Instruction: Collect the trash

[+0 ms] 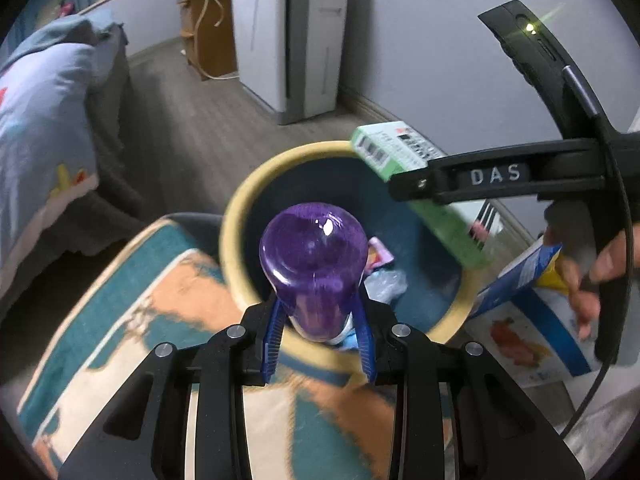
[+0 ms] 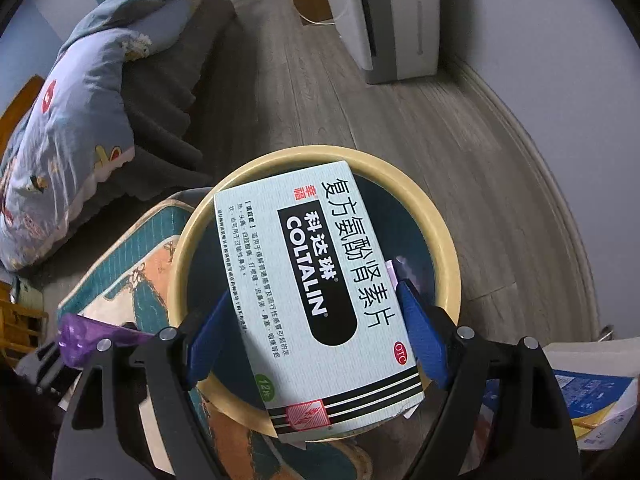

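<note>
Purple bottle (image 1: 314, 268), pale green medicine box (image 2: 316, 300), yellow-rimmed bin (image 2: 448, 232).

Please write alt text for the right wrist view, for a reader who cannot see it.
The right tool grips a pale green medicine box between its blue fingers, above a round bin with a yellow rim. A bed and grey wooden floor lie behind.

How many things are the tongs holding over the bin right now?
2. A purple bottle sits in the left tongs, and a pale green medicine box sits in the right tongs, both above the yellow-rimmed bin.
</note>
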Tool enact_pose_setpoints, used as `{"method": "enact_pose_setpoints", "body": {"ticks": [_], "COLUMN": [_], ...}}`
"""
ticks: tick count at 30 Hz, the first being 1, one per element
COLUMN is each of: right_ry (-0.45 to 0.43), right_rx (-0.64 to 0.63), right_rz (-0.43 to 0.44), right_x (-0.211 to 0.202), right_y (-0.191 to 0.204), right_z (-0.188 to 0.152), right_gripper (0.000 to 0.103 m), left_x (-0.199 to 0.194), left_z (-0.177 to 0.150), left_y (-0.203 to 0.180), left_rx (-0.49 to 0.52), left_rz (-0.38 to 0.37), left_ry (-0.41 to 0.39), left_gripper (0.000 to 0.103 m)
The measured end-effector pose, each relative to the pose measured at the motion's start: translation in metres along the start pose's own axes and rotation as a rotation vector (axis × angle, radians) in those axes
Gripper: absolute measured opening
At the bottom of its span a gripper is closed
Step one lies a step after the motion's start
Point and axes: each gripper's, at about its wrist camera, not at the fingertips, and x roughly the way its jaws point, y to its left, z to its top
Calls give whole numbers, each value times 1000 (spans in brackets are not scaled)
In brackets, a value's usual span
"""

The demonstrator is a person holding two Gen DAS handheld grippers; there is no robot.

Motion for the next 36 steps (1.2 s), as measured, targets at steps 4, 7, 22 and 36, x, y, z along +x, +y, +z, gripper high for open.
{"method": "enact_pose_setpoints", "body": {"ticks": [4,7,22,36], "right_ry": [-8,-28,-106,-153], "right_rx": [48,48,-66,-117], "right_rz": [38,32,-20,-82], "right_x": [-1,-10,-106,-124], "right_y": [-8,-12,5,25], "right_z": [6,7,-54,-77], "right_gripper": [85,89,97,97], "left_x": [9,7,-88,-116], "left_z": [7,7,-17,-33], "left_y": [-10,-10,-10,-9], "left_rx": [11,-1,-53,-112], "left_rz": [-1,8,116,193], "left_ry": [-16,-28,-70,-110], "left_gripper": [44,65,98,98]}}
